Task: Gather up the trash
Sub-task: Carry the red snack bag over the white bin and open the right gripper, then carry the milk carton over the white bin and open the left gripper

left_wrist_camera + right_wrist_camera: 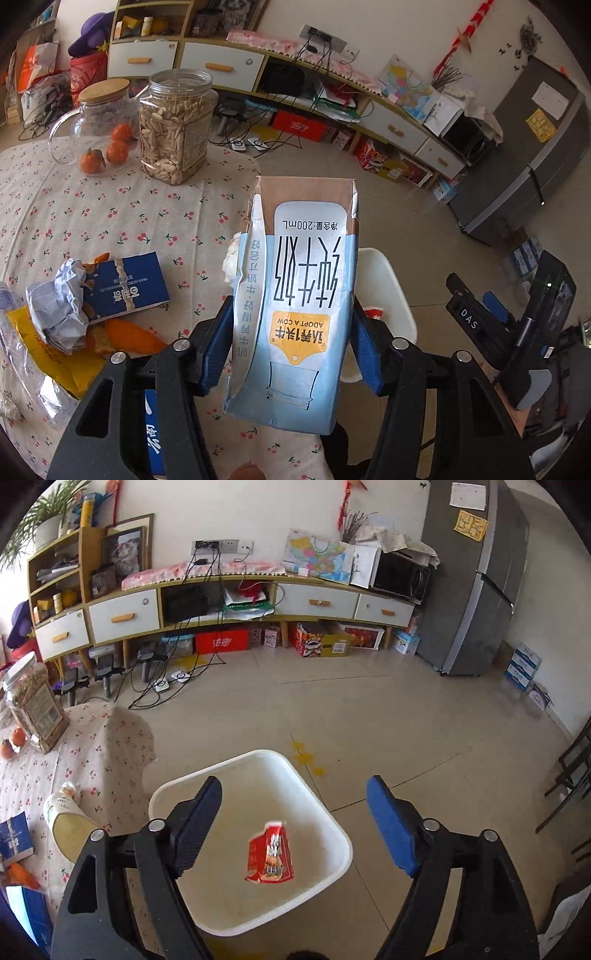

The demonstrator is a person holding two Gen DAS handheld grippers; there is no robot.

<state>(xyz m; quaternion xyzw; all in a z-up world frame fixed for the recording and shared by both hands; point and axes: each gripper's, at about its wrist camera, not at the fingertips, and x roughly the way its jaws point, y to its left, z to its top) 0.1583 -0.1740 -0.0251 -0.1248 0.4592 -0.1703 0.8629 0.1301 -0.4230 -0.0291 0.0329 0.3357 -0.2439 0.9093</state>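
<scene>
The left hand-held gripper (291, 343) clamps the milk carton (295, 295) at the surface's (74, 206) edge — carry it squarely over the white bin (332, 834), where the right hand-held gripper (295, 823) gapes empty above a red wrapper (269, 853) — before letting go.

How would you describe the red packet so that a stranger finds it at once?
Find the white bin on the floor beside the cloth-covered table. Between the open right gripper fingers, a blurred red snack packet shows inside that bin, the only red thing there.

A home living room, a long drawer cabinet (221, 605) standing along the wall, a fridge (469, 576) sitting in the corner, a floral-clothed table (110, 221) holding snack jars (173, 129).
</scene>
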